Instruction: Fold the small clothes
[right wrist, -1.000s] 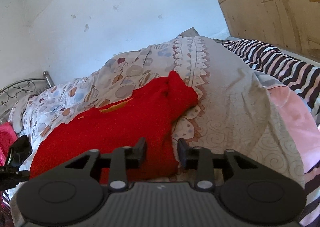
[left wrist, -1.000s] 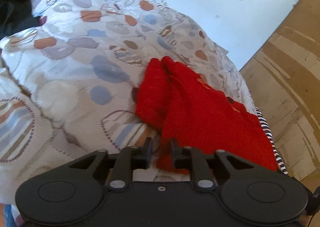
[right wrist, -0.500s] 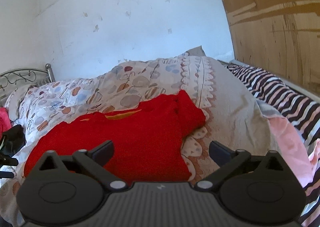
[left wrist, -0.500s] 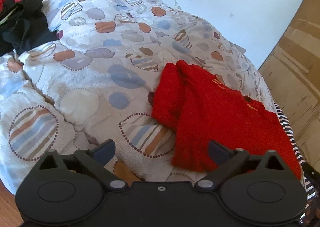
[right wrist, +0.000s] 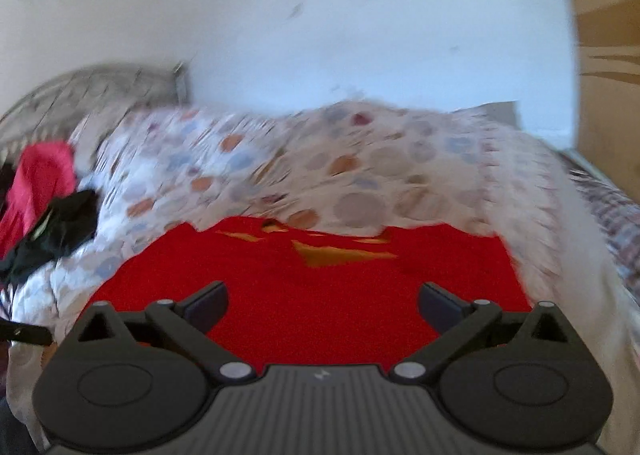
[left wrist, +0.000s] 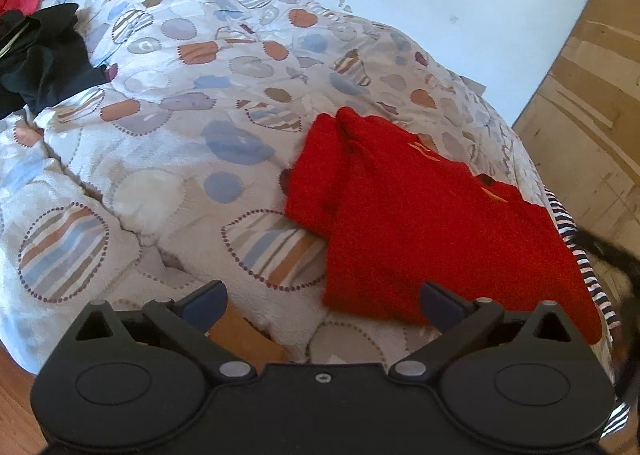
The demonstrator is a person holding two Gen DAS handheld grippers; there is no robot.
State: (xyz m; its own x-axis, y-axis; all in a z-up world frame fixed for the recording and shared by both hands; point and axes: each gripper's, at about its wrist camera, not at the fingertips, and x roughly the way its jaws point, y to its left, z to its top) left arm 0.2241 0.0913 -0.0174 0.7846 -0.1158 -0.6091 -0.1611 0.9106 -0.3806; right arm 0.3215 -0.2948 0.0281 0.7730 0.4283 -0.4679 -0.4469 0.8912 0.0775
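Your left tongs (left wrist: 322,301) and right tongs (right wrist: 322,301) both stand released, jaws spread wide and grasping nothing. The red fuzzy knit garment (left wrist: 416,223) lies folded on the bed's quilt printed with blue and orange circles (left wrist: 192,115), just ahead of both tongs.

Your red garment (left wrist: 420,223) lies flat on the patterned quilt (left wrist: 192,143) of the bed, near its right edge. It is a fuzzy, bright red top with a yellow-orange motif on the front. On the left wrist view its left side is folded over, the doubled sleeve running toward the far end. On the right wrist view it (right wrist: 320,295) spreads wide and smooth, though motion blur makes its far edge hard to read.
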